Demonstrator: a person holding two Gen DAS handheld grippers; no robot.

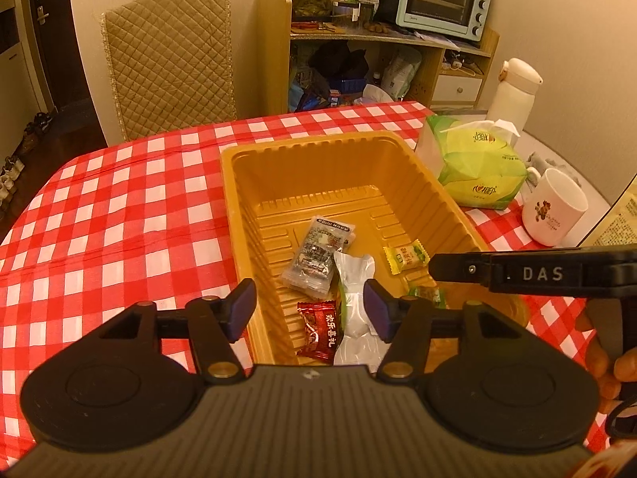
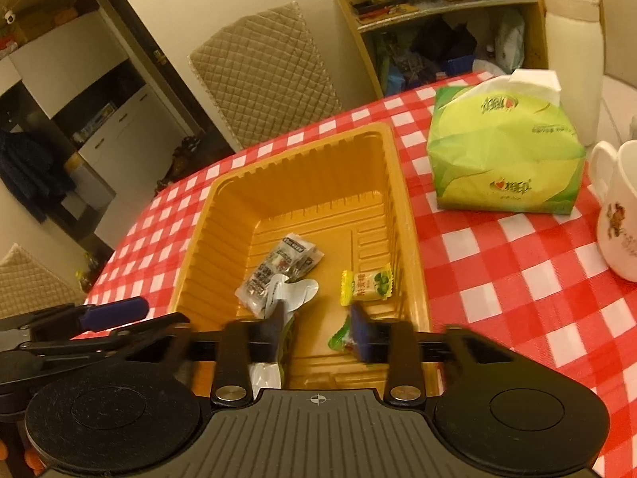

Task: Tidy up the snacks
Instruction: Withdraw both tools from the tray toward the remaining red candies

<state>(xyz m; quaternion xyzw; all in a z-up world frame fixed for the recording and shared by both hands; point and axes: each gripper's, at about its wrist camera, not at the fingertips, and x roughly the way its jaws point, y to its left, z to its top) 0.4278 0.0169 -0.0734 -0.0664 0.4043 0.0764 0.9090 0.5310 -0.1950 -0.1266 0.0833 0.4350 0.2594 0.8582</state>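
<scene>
A yellow plastic tray (image 1: 239,183) (image 2: 398,183) sits on the red checked tablecloth. In it lie a grey clear packet (image 1: 318,255) (image 2: 278,267), a white-silver packet (image 1: 354,302) (image 2: 292,292), a yellow candy (image 1: 406,257) (image 2: 366,283), a red candy (image 1: 318,330) and a small green candy (image 1: 428,294) (image 2: 340,336). My left gripper (image 1: 310,308) is open over the tray's near end, astride the white packet and the red candy. My right gripper (image 2: 318,328) is open over the tray, holding nothing; its finger (image 1: 458,269) reaches in from the right in the left wrist view.
A green tissue pack (image 1: 477,163) (image 2: 505,151), a white mug (image 1: 553,207) (image 2: 621,215) and a white thermos (image 1: 513,91) (image 2: 573,47) stand right of the tray. A padded chair (image 1: 171,59) and a cluttered shelf with a toaster oven (image 1: 442,0) are behind the table.
</scene>
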